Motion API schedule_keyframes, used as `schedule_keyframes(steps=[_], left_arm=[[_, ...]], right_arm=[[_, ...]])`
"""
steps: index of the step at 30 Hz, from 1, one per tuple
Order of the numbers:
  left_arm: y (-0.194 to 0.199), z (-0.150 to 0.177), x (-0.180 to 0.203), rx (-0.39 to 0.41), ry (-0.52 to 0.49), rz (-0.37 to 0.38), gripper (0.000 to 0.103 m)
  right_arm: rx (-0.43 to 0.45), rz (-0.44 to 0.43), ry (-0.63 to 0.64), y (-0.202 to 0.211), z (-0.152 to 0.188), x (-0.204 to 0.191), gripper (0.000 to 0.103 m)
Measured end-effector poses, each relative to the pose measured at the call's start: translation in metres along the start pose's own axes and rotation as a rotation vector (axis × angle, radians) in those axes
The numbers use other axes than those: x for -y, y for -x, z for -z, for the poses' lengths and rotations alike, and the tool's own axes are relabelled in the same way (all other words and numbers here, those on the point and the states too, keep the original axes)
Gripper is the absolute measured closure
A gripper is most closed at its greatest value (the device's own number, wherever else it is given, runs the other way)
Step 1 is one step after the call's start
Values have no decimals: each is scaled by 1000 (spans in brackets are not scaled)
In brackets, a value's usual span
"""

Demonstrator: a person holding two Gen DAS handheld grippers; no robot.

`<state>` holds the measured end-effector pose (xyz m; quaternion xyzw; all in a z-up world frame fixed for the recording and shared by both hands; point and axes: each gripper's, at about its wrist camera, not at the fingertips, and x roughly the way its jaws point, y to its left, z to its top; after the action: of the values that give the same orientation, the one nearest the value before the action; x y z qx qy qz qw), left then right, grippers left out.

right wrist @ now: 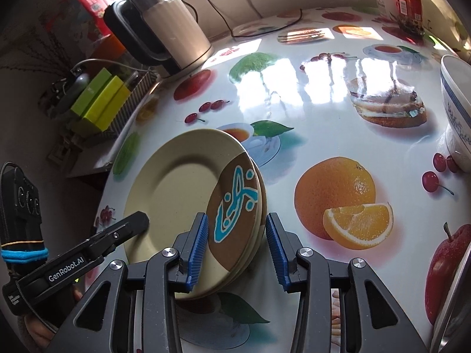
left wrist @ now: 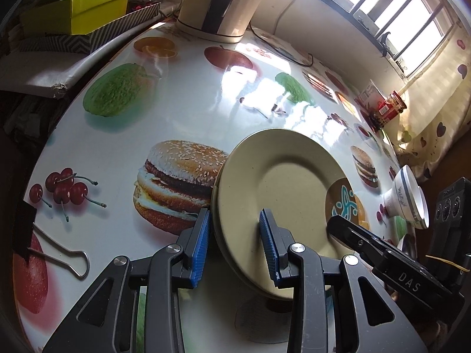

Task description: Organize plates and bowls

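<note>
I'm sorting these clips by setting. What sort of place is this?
Probably a home dining or kitchen corner: a glossy food-print table holding beige stacked plates, a cream electric kettle and a blue-rimmed white bowl.

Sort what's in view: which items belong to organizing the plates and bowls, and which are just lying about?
Part of the job:
- stack of beige plates, held at opposite rims by the left gripper and right gripper
- blue-and-white bowl

Just lying about:
- electric kettle
- binder clip
- green boxes
- red-labelled jar
</note>
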<state>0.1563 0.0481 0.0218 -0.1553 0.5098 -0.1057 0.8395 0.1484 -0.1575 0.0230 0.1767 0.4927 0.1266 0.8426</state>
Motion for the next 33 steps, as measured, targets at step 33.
schedule_keyframes(steps=[33], left_arm=[[36,-4,30,109,-120,-100,57]], right_arm=[[58,45,19,29,-6,8,50]])
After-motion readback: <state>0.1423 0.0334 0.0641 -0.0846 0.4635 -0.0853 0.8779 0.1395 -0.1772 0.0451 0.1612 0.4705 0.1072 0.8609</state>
